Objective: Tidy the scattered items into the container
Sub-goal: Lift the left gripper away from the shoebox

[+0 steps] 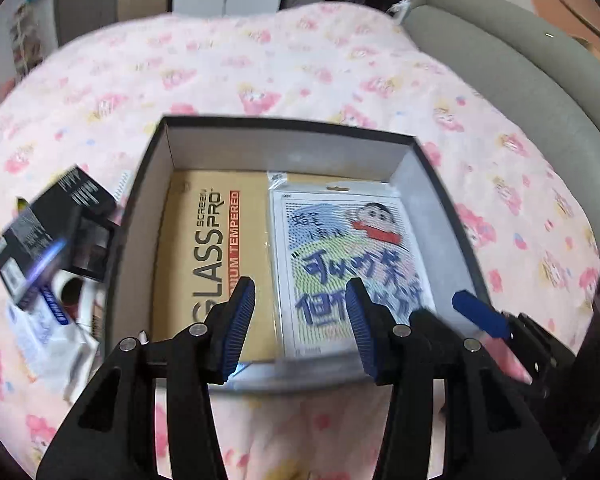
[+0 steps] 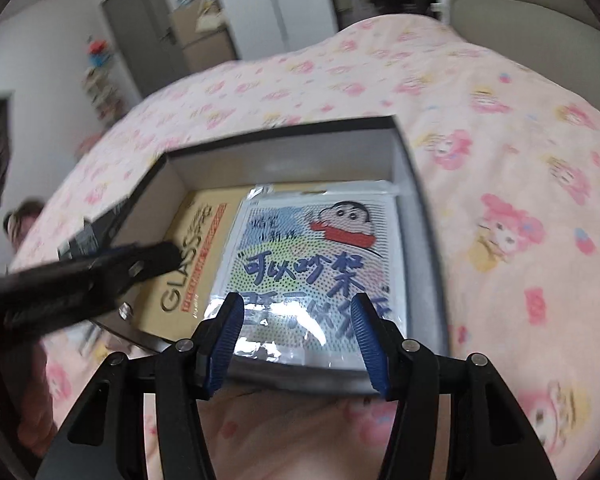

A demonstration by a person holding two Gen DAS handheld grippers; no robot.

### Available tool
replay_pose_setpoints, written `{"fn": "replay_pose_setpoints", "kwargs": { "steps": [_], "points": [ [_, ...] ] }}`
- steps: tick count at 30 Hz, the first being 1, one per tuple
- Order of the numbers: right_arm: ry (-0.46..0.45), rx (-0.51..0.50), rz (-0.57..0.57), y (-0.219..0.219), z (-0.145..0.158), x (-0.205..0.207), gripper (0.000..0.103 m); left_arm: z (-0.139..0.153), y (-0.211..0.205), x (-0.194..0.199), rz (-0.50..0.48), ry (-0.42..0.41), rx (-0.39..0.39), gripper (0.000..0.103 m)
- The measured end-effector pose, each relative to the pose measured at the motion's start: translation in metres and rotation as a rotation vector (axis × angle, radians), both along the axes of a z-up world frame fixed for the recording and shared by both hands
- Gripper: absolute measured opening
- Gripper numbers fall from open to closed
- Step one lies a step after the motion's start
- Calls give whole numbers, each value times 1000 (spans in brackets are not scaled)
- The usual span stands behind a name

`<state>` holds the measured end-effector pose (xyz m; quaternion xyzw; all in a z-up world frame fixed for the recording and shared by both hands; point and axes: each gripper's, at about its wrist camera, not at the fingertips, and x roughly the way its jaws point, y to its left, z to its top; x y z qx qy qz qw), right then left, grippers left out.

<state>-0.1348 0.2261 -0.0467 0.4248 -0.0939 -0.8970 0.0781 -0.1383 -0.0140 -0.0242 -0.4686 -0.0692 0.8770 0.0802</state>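
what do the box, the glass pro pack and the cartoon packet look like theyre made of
Box: seemingly rigid cardboard, matte dark outside, pale grey inside, with straight thin walls.
Glass pro pack: kraft-brown card, matte, with printed lettering.
Cartoon packet: printed card inside a clear plastic sleeve, probably; white glare streaks run across its glossy near end.

blurred: black boxes (image 1: 56,220) left of container | glass-protector box (image 2: 188,264) part-hidden by left tool

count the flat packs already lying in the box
2. The brown glass pack lies on the left of the box floor; the cartoon pack lies on the right, overlapping its edge. Anything beneath them would be hidden.
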Motion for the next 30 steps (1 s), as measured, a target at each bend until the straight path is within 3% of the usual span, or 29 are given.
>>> {"fn": "replay_pose_setpoints", "kwargs": {
  "steps": [5,8,11,15,19,30],
  "points": [
    [25,-70,-108,12,15,31,52,4,37,10,-60,45,-2,49],
    [49,-88,-146,18,30,56,53,14,35,30,-92,68,14,51],
    [66,-82,-156,17,41,70,55,25,40,47,-123,93,13,56],
    [94,-42,-166,8,57,91,59,40,47,75,-135,148,-40,56],
    [120,-40,-171,2,69,110,59,52,38,96,-137,161,17,56],
    [180,12,-76,-46,101,147,59,72,-2,141,-67,201,54,56]
  ]
}}
